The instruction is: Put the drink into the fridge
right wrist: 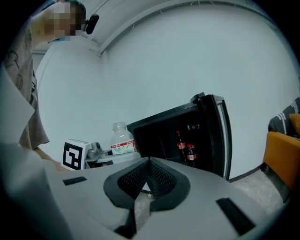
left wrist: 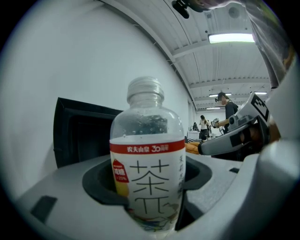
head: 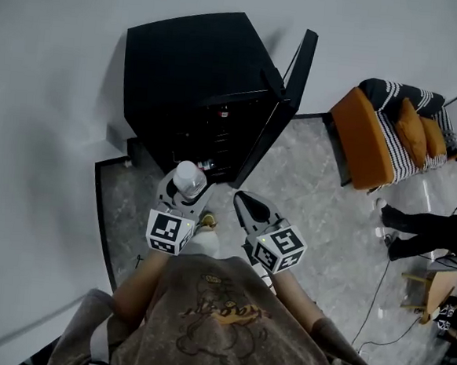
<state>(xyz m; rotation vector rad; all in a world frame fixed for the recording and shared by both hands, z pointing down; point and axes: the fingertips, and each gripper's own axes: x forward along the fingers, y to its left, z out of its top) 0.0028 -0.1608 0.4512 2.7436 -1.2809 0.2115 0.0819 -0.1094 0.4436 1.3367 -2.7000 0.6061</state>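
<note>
My left gripper (head: 186, 196) is shut on a clear tea bottle (left wrist: 148, 154) with a red-and-white label and a pale cap (head: 188, 176). I hold it upright, just in front of the black fridge (head: 192, 65). The fridge door (head: 282, 103) stands open to the right. Inside, two dark red-capped bottles (right wrist: 184, 149) stand on a door-side shelf. My right gripper (head: 248, 207) hovers beside the left one, shut with nothing in it. The right gripper view also catches the bottle (right wrist: 122, 140) and the left gripper's marker cube (right wrist: 75, 154).
The fridge stands against a white wall (head: 44, 124) on a grey marbled floor (head: 314, 192). An orange chair (head: 370, 134) with striped cushions sits at right. A person's dark shoes (head: 398, 223), a wooden stool (head: 428, 292) and floor cables (head: 377, 300) lie further right.
</note>
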